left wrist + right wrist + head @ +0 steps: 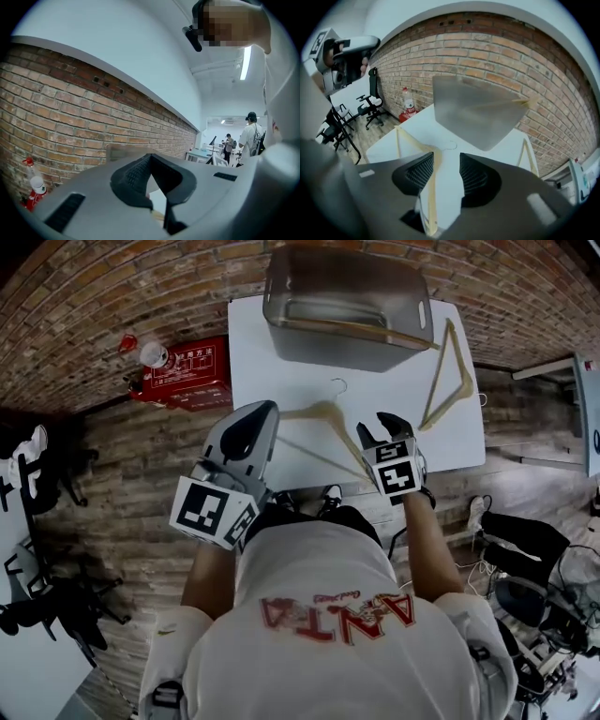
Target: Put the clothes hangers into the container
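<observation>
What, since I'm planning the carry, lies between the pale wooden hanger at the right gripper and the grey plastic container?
Nothing visible: only bare white table separates the pale wooden hanger from the grey plastic container. A second wooden hanger lies off to the right, clear of that path.

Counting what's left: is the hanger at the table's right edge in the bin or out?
Out. The hanger lies flat on the white table beside the bin, not inside it.
</observation>
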`<state>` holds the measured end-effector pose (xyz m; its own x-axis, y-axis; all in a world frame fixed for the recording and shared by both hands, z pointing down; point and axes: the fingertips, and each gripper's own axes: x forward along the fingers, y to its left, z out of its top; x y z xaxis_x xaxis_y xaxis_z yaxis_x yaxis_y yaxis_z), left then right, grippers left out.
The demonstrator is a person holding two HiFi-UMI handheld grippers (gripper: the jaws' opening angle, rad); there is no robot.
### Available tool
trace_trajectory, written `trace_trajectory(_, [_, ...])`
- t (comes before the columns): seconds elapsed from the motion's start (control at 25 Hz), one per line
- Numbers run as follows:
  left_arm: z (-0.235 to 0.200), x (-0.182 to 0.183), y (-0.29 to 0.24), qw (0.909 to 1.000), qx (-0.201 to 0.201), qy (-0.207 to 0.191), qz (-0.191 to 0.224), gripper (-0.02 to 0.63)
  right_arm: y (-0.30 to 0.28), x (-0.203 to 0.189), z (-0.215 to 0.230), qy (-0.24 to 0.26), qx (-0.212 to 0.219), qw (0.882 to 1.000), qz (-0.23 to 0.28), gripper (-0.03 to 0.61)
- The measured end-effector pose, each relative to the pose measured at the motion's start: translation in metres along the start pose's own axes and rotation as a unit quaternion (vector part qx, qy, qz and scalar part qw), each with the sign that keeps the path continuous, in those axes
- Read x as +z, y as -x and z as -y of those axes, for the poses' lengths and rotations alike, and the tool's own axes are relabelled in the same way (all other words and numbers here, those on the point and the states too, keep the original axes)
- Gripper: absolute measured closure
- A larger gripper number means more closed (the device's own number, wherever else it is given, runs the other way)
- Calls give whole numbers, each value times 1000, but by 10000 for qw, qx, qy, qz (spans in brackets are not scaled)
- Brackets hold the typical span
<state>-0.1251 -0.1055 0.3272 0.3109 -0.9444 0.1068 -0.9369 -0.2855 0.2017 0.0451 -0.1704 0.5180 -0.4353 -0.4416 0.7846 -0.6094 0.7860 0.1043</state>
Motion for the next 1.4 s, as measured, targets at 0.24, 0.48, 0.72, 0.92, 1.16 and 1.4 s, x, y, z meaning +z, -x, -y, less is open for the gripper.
trace_trajectory(0.24, [-28, -23, 13, 9994, 232, 171, -180, 605, -71, -51, -29, -10, 314, 9950, -948, 405])
trace_trajectory(0.48, [-57, -42, 25, 9978, 429, 330, -383, 605, -104, -67, -40, -239, 385, 9903, -1315, 405])
trace_trajectory(0.72, [-70, -57, 24, 9965, 434, 442, -560, 606, -129, -78, -41, -434, 393, 9867, -1517, 405])
trace_trajectory(0.92, [-77, -63, 22, 9961, 417, 479, -616, 606, -137, -82, -39, -580, 473, 9857, -1509, 411])
trace_trajectory(1.16, [-74, -62, 20, 9964, 321, 492, -615, 605, -135, -81, -43, -640, 391, 9862, -1479, 456])
trace_trajectory(1.4, [-64, -55, 18, 9972, 221, 420, -571, 606, -114, -59, -46, -94, 216, 9969, -756, 459])
